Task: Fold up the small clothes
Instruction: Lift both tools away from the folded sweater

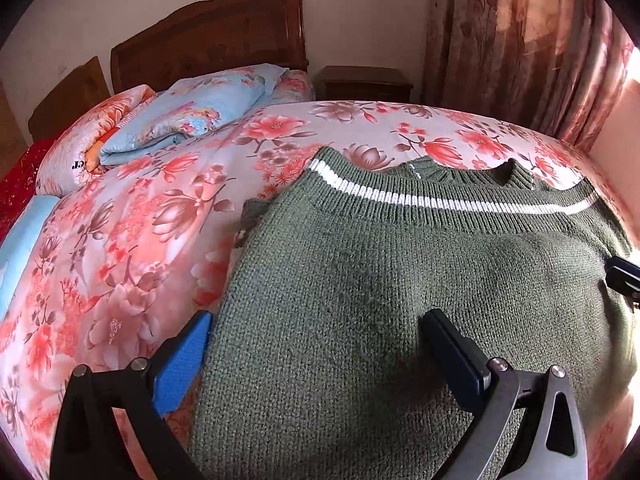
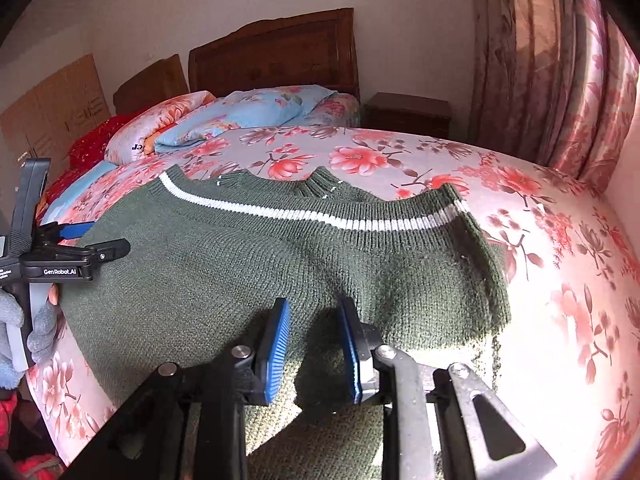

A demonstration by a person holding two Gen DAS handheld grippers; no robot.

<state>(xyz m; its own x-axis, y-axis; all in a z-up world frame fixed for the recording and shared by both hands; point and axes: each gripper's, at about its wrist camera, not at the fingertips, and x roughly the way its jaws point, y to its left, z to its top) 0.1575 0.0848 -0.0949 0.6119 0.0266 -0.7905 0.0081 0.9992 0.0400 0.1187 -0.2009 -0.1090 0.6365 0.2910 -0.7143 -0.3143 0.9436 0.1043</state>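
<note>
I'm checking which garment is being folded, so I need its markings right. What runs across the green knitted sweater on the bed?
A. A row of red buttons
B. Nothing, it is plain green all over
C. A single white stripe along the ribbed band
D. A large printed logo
C: the green sweater lying on the floral bedspread carries one white stripe running along its ribbed band, seen in both wrist views.

floral bedspread (image 1: 132,240), blue pillow (image 1: 200,112), headboard (image 2: 276,56), curtain (image 2: 560,80)
</note>
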